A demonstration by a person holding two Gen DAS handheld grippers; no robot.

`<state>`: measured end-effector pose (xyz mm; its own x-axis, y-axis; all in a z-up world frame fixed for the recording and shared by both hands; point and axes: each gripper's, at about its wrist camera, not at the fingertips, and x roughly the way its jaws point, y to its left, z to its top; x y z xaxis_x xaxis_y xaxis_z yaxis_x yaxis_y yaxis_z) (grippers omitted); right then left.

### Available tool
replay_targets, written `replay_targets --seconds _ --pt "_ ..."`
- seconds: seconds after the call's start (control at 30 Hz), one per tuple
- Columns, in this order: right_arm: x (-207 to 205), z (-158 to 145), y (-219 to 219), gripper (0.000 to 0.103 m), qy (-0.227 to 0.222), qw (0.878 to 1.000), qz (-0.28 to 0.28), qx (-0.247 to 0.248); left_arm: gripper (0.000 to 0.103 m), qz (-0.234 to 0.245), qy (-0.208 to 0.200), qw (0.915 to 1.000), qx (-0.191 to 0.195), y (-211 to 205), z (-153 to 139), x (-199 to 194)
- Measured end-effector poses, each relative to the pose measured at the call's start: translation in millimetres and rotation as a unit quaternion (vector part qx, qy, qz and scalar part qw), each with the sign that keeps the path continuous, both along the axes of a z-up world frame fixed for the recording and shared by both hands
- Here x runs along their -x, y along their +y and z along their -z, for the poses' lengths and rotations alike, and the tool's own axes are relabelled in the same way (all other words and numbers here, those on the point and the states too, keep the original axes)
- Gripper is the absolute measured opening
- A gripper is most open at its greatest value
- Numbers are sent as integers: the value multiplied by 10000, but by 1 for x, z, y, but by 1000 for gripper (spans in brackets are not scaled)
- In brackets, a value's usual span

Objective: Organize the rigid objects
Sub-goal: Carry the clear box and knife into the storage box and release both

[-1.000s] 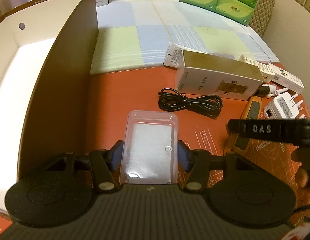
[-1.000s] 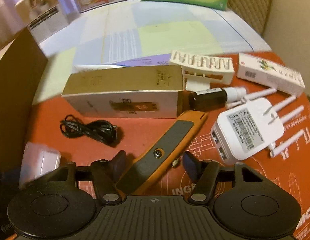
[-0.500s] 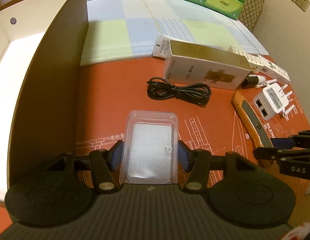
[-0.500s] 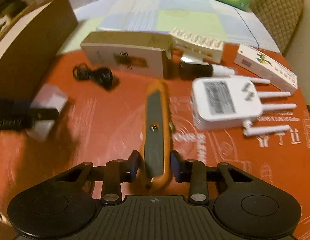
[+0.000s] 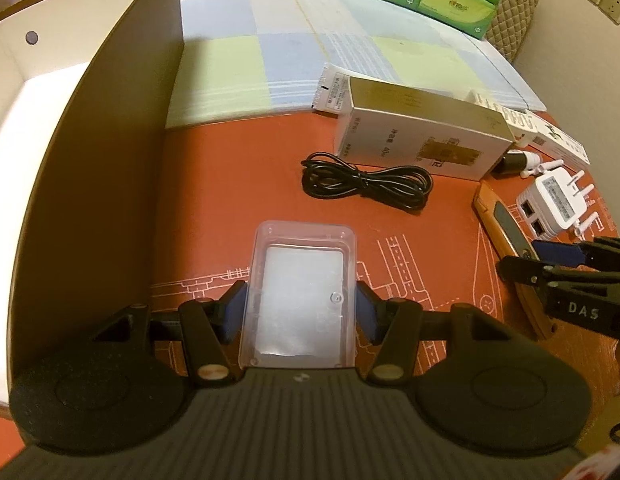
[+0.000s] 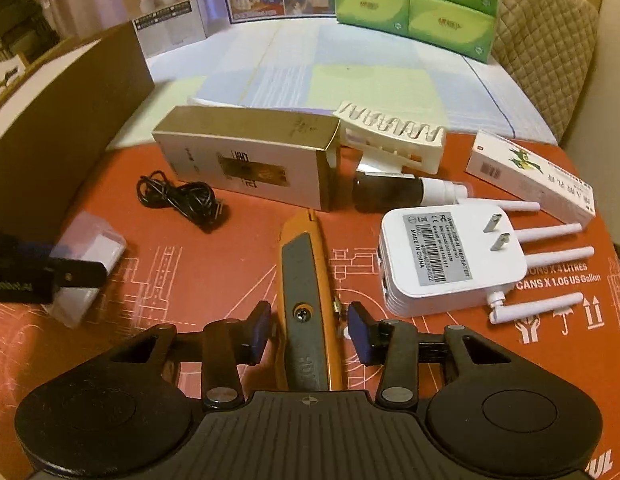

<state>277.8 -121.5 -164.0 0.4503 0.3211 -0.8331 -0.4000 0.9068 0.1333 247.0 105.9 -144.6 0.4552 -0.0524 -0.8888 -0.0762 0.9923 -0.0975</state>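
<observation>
Right gripper straddles the orange-and-grey utility knife lying on the red counter mat; fingers opening, pads just clear of its sides. Knife's long axis runs straight away from the fingers. Left gripper clamps the clear plastic case. The brown cardboard box stands to its left.
</observation>
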Motion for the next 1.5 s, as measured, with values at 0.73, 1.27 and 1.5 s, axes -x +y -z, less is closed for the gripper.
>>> replay_targets --seconds 0.73,1.27,1.5 --pt "7 2 1 32 -107 9986 -495 139 52 97 -14 9992 -379 -16 3 -4" --pt "18 -60 2 32 -109 9964 -430 -718 52 -6 -746 9970 -225 -18 -64 18" --pt "24 -99 31 32 -222 9900 -727 -1191 52 -378 -1215 9916 -239 10 -110 36"
